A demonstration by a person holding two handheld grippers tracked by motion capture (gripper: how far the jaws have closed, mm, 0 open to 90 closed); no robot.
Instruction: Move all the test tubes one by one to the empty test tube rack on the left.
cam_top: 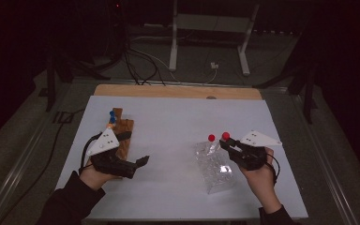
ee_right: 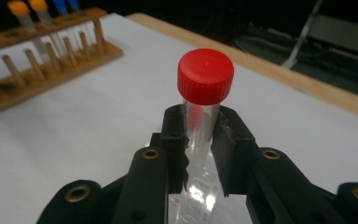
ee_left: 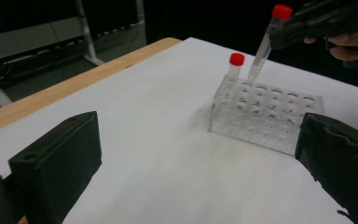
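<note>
Black fingers of the right gripper (ee_right: 199,140) pinch a clear plastic tube with a red screw cap (ee_right: 205,77) at frame centre, its tip just over the transparent acrylic rack (ee_left: 265,114). A second red-capped tube (ee_left: 236,65) stands in that rack's corner hole. The left gripper (ee_left: 200,163) waits with fingers wide apart, empty, along the bottom edge. The white tabletop (cam_top: 178,122) also carries a wooden peg rack (ee_right: 42,56), upper left, holding orange- and blue-capped tubes. Apparently one tube is lifting out and one remains.
</note>
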